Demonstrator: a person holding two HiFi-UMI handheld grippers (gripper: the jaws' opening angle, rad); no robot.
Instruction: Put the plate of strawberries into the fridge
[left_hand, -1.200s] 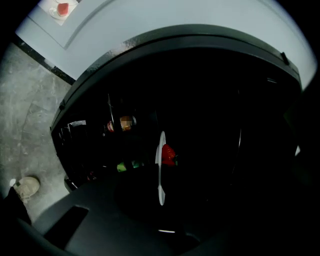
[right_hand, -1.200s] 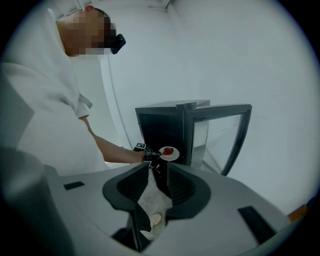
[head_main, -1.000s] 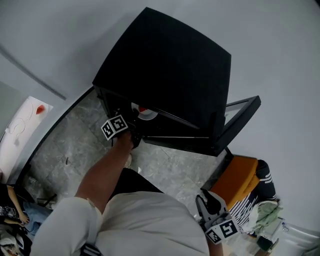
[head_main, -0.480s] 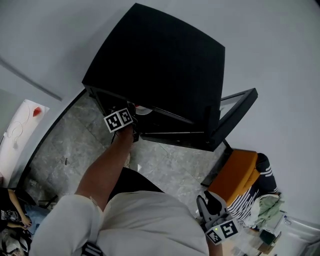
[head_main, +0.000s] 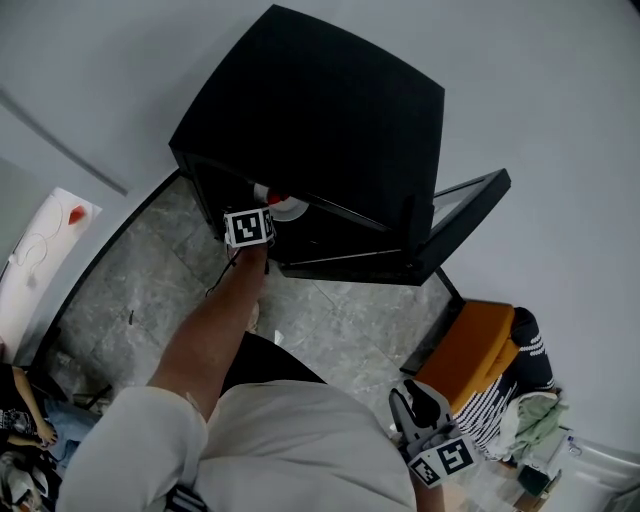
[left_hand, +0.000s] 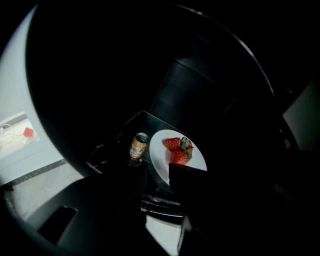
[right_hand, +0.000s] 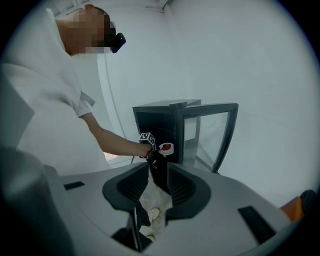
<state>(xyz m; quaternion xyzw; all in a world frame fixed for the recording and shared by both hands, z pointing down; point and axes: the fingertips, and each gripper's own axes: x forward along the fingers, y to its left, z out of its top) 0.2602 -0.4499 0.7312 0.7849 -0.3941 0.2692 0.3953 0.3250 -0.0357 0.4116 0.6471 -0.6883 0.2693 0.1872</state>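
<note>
Both grippers hold nothing. I see left gripper (left_hand: 150, 192) jaws just opened wide, plate (left_hand: 160, 161) of strawberries (left_hand: 178, 150) on fridge shelf (left_hand: 150, 122) beside soda can (left_hand: 139, 146); right gripper (right_hand: 157, 172) jaws slightly parted.

— Clothing, please.
— White short-sleeved shirt (head_main: 300, 440), loose cut. The sleeve (head_main: 135, 435) ends in a plain hem. Black garment (head_main: 265, 365) below the shirt.
— And the right claw (right_hand: 159, 172)?
— Smooth grey housing, black inner jaw faces, two dark rectangular recesses on top. Its marker cube (head_main: 443, 462) is white with black square patterns.
</note>
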